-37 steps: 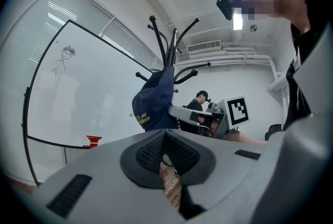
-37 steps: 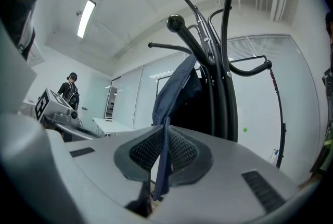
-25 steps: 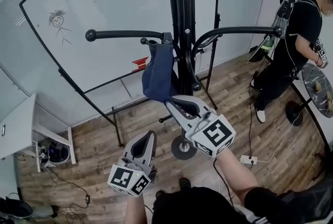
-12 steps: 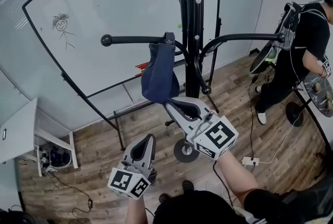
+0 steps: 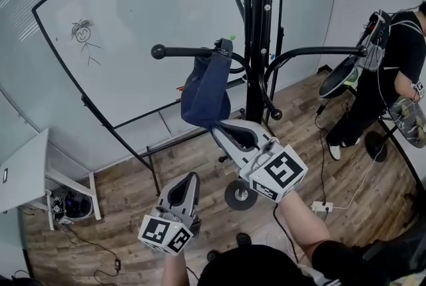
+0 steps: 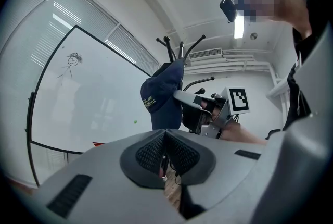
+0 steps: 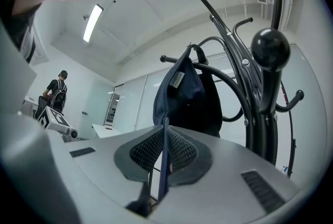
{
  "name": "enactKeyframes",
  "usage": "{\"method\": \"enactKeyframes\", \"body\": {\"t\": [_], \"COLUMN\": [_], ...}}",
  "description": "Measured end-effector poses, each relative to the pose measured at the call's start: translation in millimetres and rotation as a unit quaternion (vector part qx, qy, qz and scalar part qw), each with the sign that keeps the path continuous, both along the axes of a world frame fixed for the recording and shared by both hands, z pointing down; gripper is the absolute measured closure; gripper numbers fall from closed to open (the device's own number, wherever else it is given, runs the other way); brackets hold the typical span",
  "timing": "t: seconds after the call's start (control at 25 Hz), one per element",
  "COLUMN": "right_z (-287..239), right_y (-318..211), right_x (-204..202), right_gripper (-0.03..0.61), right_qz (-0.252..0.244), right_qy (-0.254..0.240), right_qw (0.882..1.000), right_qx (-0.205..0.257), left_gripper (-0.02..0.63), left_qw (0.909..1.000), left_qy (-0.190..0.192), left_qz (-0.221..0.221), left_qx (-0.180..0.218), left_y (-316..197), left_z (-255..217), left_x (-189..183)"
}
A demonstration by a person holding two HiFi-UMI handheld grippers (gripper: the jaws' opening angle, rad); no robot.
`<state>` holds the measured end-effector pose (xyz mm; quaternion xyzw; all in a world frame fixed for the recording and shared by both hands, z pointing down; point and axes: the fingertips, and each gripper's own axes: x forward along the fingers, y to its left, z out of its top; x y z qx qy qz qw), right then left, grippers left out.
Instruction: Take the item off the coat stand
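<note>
A navy cap (image 5: 204,93) hangs by its back strap from a left arm of the black coat stand (image 5: 257,45). My right gripper (image 5: 219,126) reaches up to the cap's lower edge and is shut on it. In the right gripper view the cap's (image 7: 188,94) dark fabric edge runs down between the closed pads of the right gripper (image 7: 164,133), with the coat stand (image 7: 260,92) to the right. My left gripper (image 5: 189,178) hangs lower and to the left, shut, with nothing in it. From the left gripper (image 6: 164,137) I see the cap (image 6: 160,97) ahead, held by the right gripper (image 6: 183,97).
A whiteboard (image 5: 133,25) with a stick figure stands behind the stand. A person (image 5: 386,72) works at a round table (image 5: 407,120) at the right. The stand's round base (image 5: 238,195) and a power strip (image 5: 321,206) lie on the wooden floor. A white table (image 5: 20,168) is at the left.
The stand and cap have slid right in the head view as the view shifted. The right gripper has stayed shut on the cap's lower edge. The left gripper has hardly moved.
</note>
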<state>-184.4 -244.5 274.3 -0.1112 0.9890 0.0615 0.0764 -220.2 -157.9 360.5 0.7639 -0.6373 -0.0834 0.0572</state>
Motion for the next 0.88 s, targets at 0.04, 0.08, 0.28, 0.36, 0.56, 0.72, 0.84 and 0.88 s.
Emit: {"method": "enactKeyframes", "body": {"t": [0.04, 0.08, 0.28, 0.36, 0.56, 0.72, 0.84, 0.88], "right_z": [-1.7, -3.3, -9.6, -13.0, -20.5, -22.4, -25.6, -26.7], "right_y": [1.1, 2.7, 12.5, 15.2, 27.3, 33.3, 36.4, 38.0], "right_x": [-0.2, 0.1, -1.4, -5.9, -5.0, -34.5, -45.9, -47.4], "right_gripper": [0.534, 0.534, 0.534, 0.534, 0.534, 0.534, 0.534, 0.534], "right_qz": [0.0, -0.001, -0.005, -0.009, -0.016, -0.019, -0.022, -0.022], "right_qy": [0.0, -0.001, 0.002, 0.003, 0.001, 0.011, 0.013, 0.014], "right_qw": [1.0, 1.0, 1.0, 1.0, 1.0, 1.0, 1.0, 1.0], "right_qx": [0.001, 0.002, 0.006, 0.004, 0.009, 0.011, 0.013, 0.015], "left_gripper": [0.6, 0.6, 0.6, 0.6, 0.6, 0.6, 0.6, 0.6], "left_qw": [1.0, 1.0, 1.0, 1.0, 0.9999, 0.9999, 0.9999, 0.9999], "left_qy": [0.0, 0.0, -0.001, 0.0, 0.0, 0.007, 0.011, 0.011], "left_qz": [0.001, 0.001, 0.003, 0.004, 0.002, 0.002, 0.001, 0.001], "left_qx": [0.001, 0.002, 0.006, 0.007, 0.012, 0.012, 0.013, 0.013], "left_y": [1.2, 2.6, 11.0, 12.5, 20.8, 26.2, 28.9, 30.4], "left_z": [-0.8, -1.4, -1.8, -1.6, -2.3, -2.1, -2.0, -1.8], "left_x": [-0.2, 0.4, 2.3, -1.3, 0.1, -26.4, -35.4, -36.0]}}
